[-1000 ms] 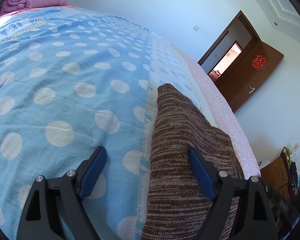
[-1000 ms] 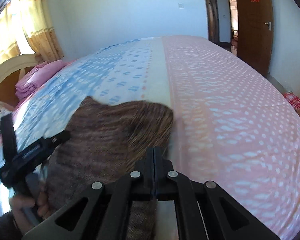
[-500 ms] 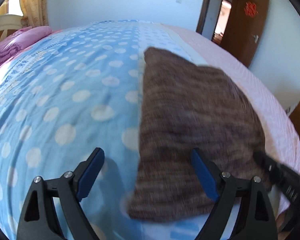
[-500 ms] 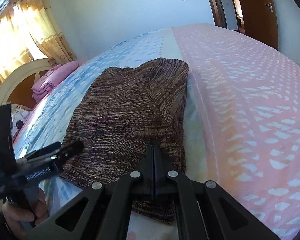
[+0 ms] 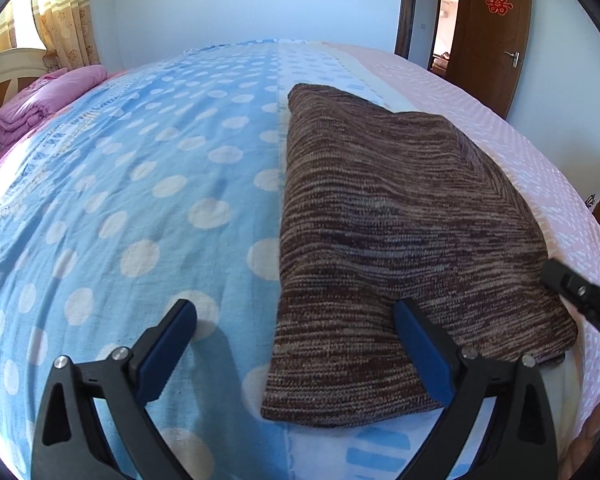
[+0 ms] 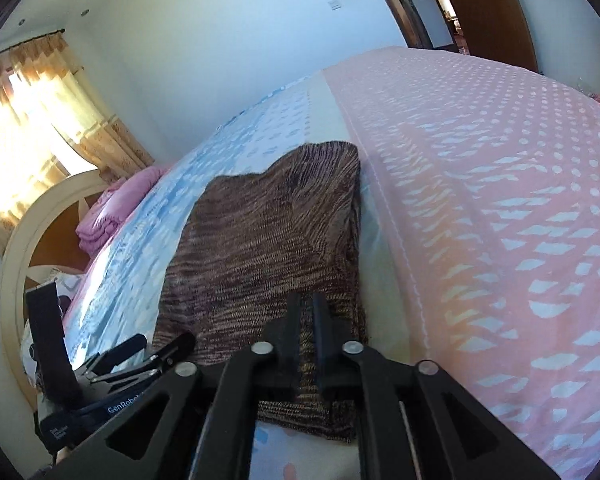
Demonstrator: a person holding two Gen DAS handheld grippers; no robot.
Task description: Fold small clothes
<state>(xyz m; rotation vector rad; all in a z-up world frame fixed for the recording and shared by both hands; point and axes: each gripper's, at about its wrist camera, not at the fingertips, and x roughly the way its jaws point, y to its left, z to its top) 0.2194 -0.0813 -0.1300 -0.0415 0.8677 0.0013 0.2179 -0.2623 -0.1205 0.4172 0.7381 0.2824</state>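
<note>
A brown knitted garment (image 5: 400, 216) lies folded flat on the bed, across the seam between the blue dotted and the pink sheet. My left gripper (image 5: 296, 336) hovers over its near left corner, jaws opening wide; one blue pad (image 5: 420, 352) is above the knit, the other over the sheet, neither pressing. In the right wrist view the garment (image 6: 268, 240) stretches away from my right gripper (image 6: 307, 320), whose jaws are opening with a narrow gap above the near edge. The left gripper (image 6: 152, 354) shows at lower left.
The bed sheet is blue with white dots (image 5: 140, 184) on the left and pink (image 6: 500, 200) on the right. A folded pink quilt (image 5: 40, 104) lies by the cream headboard (image 6: 20, 248). A brown door (image 5: 492, 32) stands open behind the bed.
The garment, held up and draped a second ago, now lies flat on the bed. The right jaws have parted from fully shut. The left jaws have spread wider and the view has levelled.
</note>
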